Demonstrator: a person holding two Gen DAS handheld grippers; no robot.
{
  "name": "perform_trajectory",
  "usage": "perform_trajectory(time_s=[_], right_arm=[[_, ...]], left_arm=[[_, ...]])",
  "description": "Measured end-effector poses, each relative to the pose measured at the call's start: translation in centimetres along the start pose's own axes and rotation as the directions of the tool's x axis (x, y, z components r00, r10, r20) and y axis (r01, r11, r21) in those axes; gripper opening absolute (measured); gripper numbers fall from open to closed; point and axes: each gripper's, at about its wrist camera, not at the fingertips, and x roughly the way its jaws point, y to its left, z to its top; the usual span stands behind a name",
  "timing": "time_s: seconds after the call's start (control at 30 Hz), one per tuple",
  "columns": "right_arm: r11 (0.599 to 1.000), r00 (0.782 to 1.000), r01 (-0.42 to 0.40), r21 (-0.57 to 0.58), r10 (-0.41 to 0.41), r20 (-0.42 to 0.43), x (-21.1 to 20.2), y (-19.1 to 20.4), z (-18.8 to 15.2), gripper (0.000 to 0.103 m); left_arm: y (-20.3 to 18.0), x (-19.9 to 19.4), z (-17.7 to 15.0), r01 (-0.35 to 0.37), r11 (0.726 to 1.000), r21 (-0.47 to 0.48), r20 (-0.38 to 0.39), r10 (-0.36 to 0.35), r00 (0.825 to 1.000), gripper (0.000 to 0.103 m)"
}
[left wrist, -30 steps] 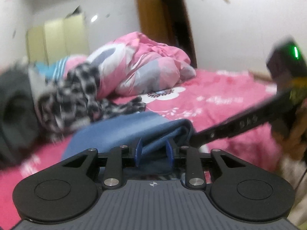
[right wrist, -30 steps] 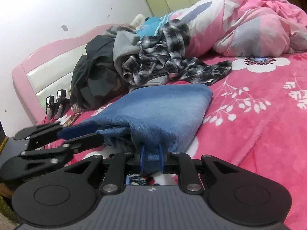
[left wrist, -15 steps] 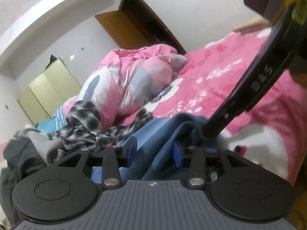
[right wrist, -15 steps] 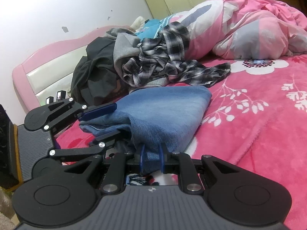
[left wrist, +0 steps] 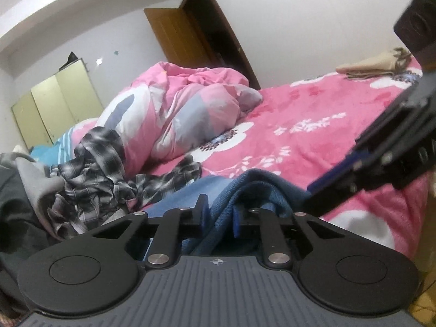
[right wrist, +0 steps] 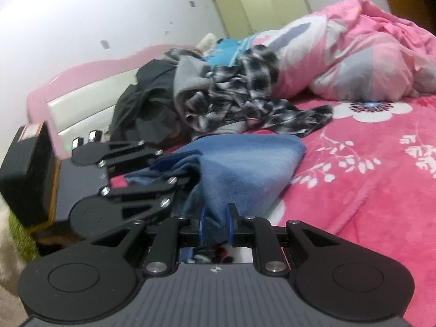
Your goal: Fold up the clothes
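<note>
A blue denim-like garment (left wrist: 245,188) lies folded near the front edge of the pink flowered bed (left wrist: 313,125). My left gripper (left wrist: 219,216) is shut on a raised fold of it, with cloth filling the gap between the fingers. In the right wrist view the same garment (right wrist: 245,163) spreads away from me, and my right gripper (right wrist: 216,222) is shut on its near corner. The left gripper (right wrist: 169,169) shows there at the left, clamping the cloth's left edge. The right gripper (left wrist: 310,193) enters the left wrist view from the right, touching the garment.
A black-and-white plaid shirt (right wrist: 245,100) and dark clothes (right wrist: 144,103) are heaped behind the garment by the pink headboard (right wrist: 81,90). A bunched pink duvet (left wrist: 185,114) lies further back. A folded beige garment (left wrist: 373,64) sits at the far bed corner.
The left gripper's fingers spread wide half a second ago and have since closed on a fold of the blue garment. The right gripper has kept its hold and barely moved.
</note>
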Motion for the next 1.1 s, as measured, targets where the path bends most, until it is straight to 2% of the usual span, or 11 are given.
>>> perform_trajectory(time_s=[0.07,0.23,0.3,0.43,0.57,0.63,0.83,1.0,1.1], right_arm=[[0.999,1.000,0.008,-0.037,-0.009,-0.009,0.8,0.5,-0.1,0.017],[0.993,0.999,0.002,-0.120,0.004,0.046,2.8,1.5,0.3,0.016],[0.976,0.996,0.046,-0.215,-0.027,0.089,3.4,2.5,-0.3,0.015],[0.897,0.978,0.161,-0.411,-0.088,0.191,4.4,4.7,-2.0,0.012],[0.776,0.953,0.265,-0.573,-0.120,0.278,4.8,6.9,-3.9,0.015],[0.756,0.955,0.260,-0.600,-0.107,0.278,3.7,7.1,-4.3,0.017],[0.745,0.963,0.227,-0.628,-0.077,0.257,-0.1,7.0,-4.7,0.019],[0.706,0.972,0.198,-0.680,-0.054,0.227,-0.3,7.2,-5.6,0.018],[0.681,0.970,0.207,-0.703,-0.049,0.239,-0.6,7.5,-5.7,0.018]], left_arm=[[-0.1,-0.1,0.0,0.002,1.000,-0.013,0.007,-0.002,1.000,0.012],[0.9,-0.8,0.2,0.015,0.994,-0.105,0.042,-0.010,0.999,0.007],[1.5,-0.9,0.2,0.027,0.991,-0.133,0.049,-0.021,0.999,0.004],[1.8,-0.9,-0.1,0.039,0.989,-0.141,0.047,-0.033,0.998,0.004],[2.1,-0.9,-0.2,0.050,0.987,-0.155,0.052,-0.043,0.998,0.004],[2.4,-0.9,-0.3,0.059,0.985,-0.165,0.055,-0.051,0.997,0.004],[2.4,-0.8,-0.6,0.069,0.984,-0.163,0.055,-0.061,0.997,0.004],[2.4,-0.9,-0.4,0.063,0.987,-0.145,0.047,-0.057,0.997,0.005],[2.4,-1.0,-0.2,0.059,0.990,-0.129,0.042,-0.054,0.998,0.005]])
